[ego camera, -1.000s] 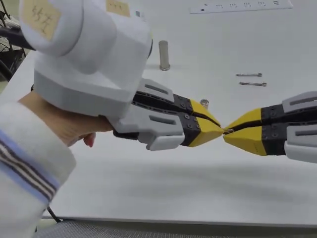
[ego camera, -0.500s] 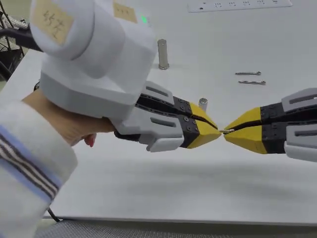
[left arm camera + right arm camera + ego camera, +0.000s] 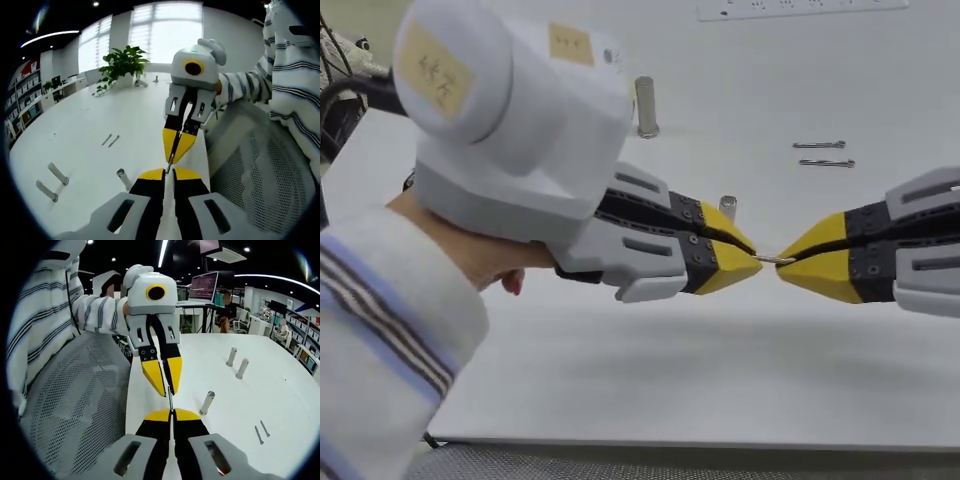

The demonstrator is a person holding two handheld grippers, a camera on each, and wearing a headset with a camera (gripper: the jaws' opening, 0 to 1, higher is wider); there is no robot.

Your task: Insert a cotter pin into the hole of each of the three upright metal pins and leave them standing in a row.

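White tabletop [image 3: 620, 380] spreads beneath us; our left gripper [image 3: 756, 260] and right gripper [image 3: 781, 264] meet tip to tip, both clenched on one cotter pin [image 3: 770, 259] between them.

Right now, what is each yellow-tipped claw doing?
Left gripper: closed on the thin silver metal cotter pin.
Right gripper: closed on the same cotter pin.

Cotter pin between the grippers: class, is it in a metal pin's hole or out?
Out. The cotter pin is pinched between the left gripper and right gripper tips, apart from the nearest upright metal pin.
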